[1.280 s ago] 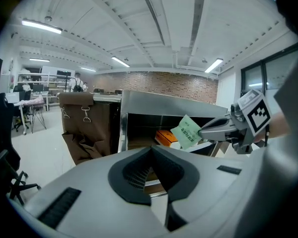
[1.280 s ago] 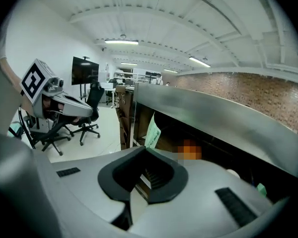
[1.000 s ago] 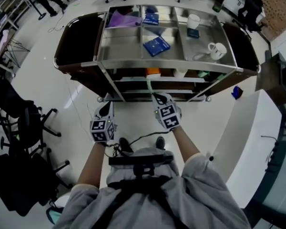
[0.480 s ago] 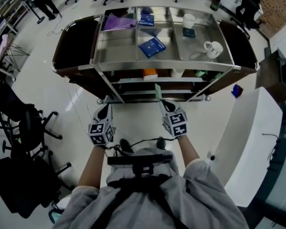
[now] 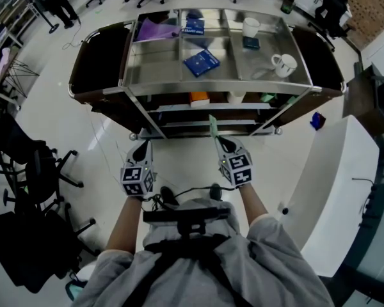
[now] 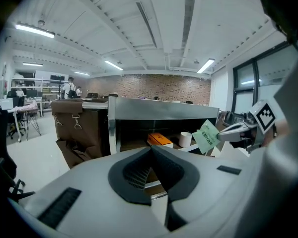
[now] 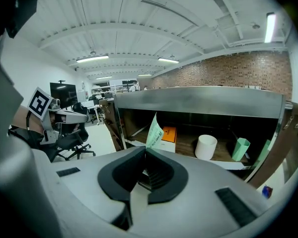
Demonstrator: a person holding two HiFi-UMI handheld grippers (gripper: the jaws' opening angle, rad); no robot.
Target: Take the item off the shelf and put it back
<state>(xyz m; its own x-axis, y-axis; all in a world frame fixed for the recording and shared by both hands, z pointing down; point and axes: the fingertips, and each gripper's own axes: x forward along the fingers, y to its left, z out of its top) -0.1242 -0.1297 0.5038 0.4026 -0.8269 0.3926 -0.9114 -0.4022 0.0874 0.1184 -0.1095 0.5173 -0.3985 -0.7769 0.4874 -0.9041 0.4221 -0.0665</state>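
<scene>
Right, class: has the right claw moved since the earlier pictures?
Yes. The right claw, shut on the green packet, has drawn back from the cart toward the person. The packet's tip now sits outside the shelf.

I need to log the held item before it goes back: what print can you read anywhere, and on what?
Nothing reads clearly.
Green packet in the right gripper: dark print, too blurred.
Blue booklet on the cart top: white print, too small.
Smaller blue booklet farther back: too small.
Marker cube: black-and-white squares, no words.
</scene>
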